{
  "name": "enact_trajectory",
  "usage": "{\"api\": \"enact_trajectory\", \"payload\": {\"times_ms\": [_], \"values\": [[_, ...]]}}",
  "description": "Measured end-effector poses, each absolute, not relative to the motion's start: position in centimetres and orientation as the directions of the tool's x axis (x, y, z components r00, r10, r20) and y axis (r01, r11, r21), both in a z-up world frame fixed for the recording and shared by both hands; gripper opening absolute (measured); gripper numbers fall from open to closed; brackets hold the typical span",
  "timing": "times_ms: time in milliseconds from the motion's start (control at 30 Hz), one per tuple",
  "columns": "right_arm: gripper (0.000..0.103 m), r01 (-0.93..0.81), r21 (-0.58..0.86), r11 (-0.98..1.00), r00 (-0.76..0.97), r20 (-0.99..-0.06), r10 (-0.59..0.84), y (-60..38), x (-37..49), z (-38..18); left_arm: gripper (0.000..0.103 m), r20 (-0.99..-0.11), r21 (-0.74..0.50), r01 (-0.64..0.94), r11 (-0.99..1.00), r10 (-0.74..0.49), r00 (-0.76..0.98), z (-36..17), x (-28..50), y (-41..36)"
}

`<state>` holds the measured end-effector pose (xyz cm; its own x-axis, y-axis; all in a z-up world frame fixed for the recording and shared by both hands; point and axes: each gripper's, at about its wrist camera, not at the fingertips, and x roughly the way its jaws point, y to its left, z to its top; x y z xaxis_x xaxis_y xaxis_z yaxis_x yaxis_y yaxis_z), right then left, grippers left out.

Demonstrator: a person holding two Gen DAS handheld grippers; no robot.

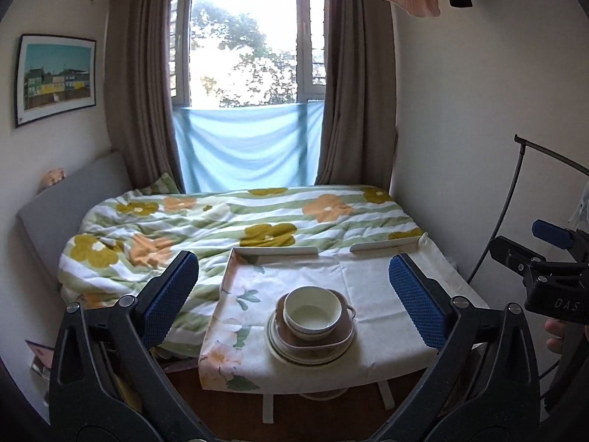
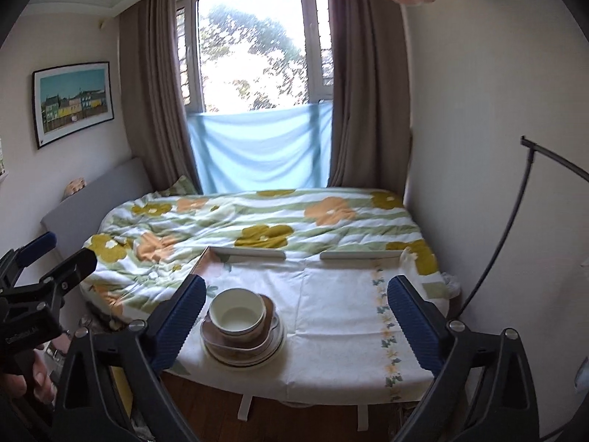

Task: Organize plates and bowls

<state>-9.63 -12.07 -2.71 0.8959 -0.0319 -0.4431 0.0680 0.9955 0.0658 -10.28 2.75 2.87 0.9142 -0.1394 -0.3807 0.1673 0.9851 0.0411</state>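
Observation:
A cream bowl point(image 1: 308, 311) sits in a brown square dish point(image 1: 324, 340), which rests on a stack of round cream plates point(image 1: 291, 355) on a small cloth-covered table point(image 1: 371, 280). The stack also shows in the right wrist view: bowl point(image 2: 237, 315), brown dish point(image 2: 254, 342), plates point(image 2: 272, 355). My left gripper point(image 1: 294, 287) is open and empty, held back above the stack. My right gripper point(image 2: 298, 316) is open and empty, with the stack near its left finger. The right gripper's side also shows at the right edge of the left wrist view point(image 1: 545, 258).
The table point(image 2: 342, 294) stands against a bed with a flowered duvet point(image 1: 235, 228). White raised rails point(image 1: 276, 250) run along the table's far edge. A wall is on the right, with a thin black bent rod point(image 1: 515, 184). A curtained window point(image 1: 250, 55) is behind the bed.

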Motion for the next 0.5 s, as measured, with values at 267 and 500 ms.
{"api": "enact_trajectory", "payload": {"times_ms": [267,500], "values": [[0.098,0.111,0.058,0.992,0.912,-0.402,-0.079,-12.2,-11.6,-2.4,0.103,-0.358,0.041,0.164,0.986,-0.139,0.923,3.0,-11.1,2.3],[0.098,0.126,0.061,0.990,0.915,-0.393,-0.092,-12.4,-12.1,-2.4,0.103,-0.355,0.048,0.161,0.986,-0.133,0.925,3.2,-10.9,2.2]]}}
